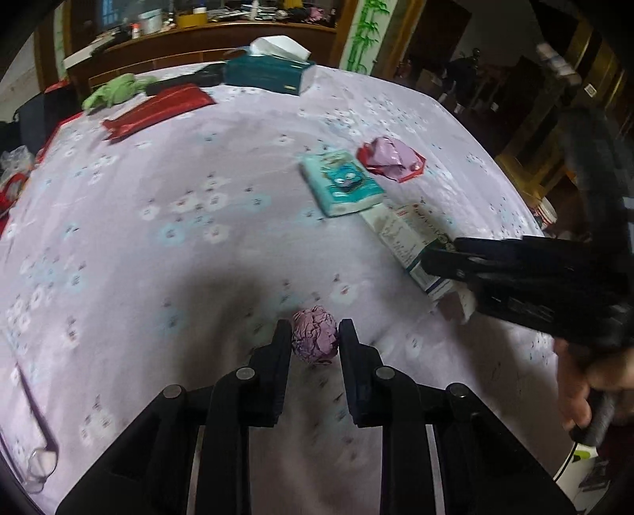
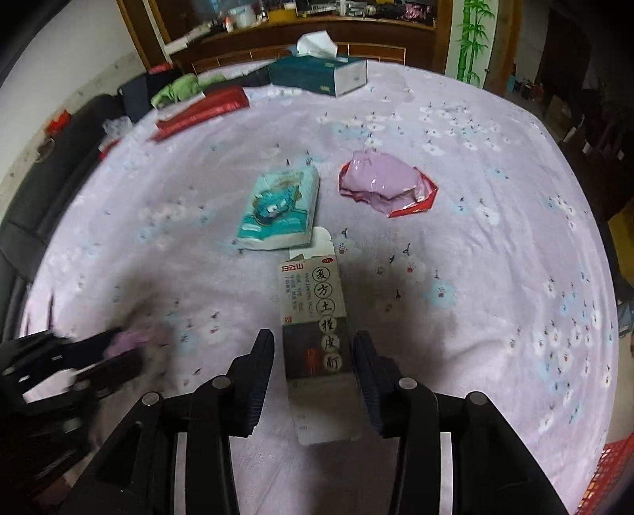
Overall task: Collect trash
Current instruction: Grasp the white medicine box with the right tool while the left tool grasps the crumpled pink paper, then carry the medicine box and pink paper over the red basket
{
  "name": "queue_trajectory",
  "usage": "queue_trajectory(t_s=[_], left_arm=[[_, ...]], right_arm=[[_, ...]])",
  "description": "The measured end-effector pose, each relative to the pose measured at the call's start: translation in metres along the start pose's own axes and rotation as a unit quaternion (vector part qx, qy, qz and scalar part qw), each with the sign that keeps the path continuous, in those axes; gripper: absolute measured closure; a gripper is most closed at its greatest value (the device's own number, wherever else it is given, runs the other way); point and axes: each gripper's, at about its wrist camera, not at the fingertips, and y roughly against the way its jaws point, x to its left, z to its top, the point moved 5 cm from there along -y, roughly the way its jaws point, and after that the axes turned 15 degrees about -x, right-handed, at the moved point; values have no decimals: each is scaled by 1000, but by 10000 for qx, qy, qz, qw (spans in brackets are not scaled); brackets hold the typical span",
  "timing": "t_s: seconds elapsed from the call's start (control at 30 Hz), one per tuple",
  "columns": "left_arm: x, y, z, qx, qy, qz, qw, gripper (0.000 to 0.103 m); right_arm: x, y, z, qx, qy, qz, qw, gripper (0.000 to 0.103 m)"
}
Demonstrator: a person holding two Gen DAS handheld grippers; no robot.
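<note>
The left claw (image 1: pixel 315 336) is set low with its jaws apart around a crumpled paper ball (image 1: pixel 315 336) on the bench (image 1: pixel 158 237), seemingly just touching, not yet clamped. The right claw (image 2: pixel 313 356) is likewise held apart, straddling an opened medicine box (image 2: pixel 315 329) lying flat, so both pieces can be pinched. A tissue pack (image 2: pixel 279 206) and torn wrapper (image 2: pixel 386 184) lie farther off.

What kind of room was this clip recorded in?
Most likely a lived-in home, perhaps a dining or living room. A table under a lilac flowered cloth holds a tissue box, and behind it stands a cluttered wooden sideboard beside a wall panel with bamboo decals.
</note>
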Motion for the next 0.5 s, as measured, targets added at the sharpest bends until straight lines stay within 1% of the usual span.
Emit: queue_trajectory(t_s=[0.03, 0.17, 0.23, 0.3, 0.33, 0.4, 0.5], left_arm=[[1, 3, 0, -11, 10, 6, 10000, 80], [6, 15, -4, -49, 27, 48, 10000, 80], [4, 19, -5, -88, 13, 50, 9999, 80], [0, 24, -8, -107, -10, 36, 9999, 80], [-3, 25, -10, -96, -7, 20, 10000, 80], [-10, 26, -12, -66, -13, -71, 10000, 80], [-28, 32, -17, -103, -196, -134, 9997, 80]], right_arm=[[-1, -3, -1, 46, -32, -76, 10000, 65], [-2, 5, -5, 36, -79, -122, 9999, 66], [-3, 15, -13, 48, -197, -23, 9998, 66], [-6, 27, -26, 97, -254, -79, 9996, 66], [-6, 34, -32, 85, -304, -34, 9995, 66], [-8, 51, -43, 7, -428, 39, 9991, 66], [-16, 78, -60, -169, -680, 17, 9975, 66]])
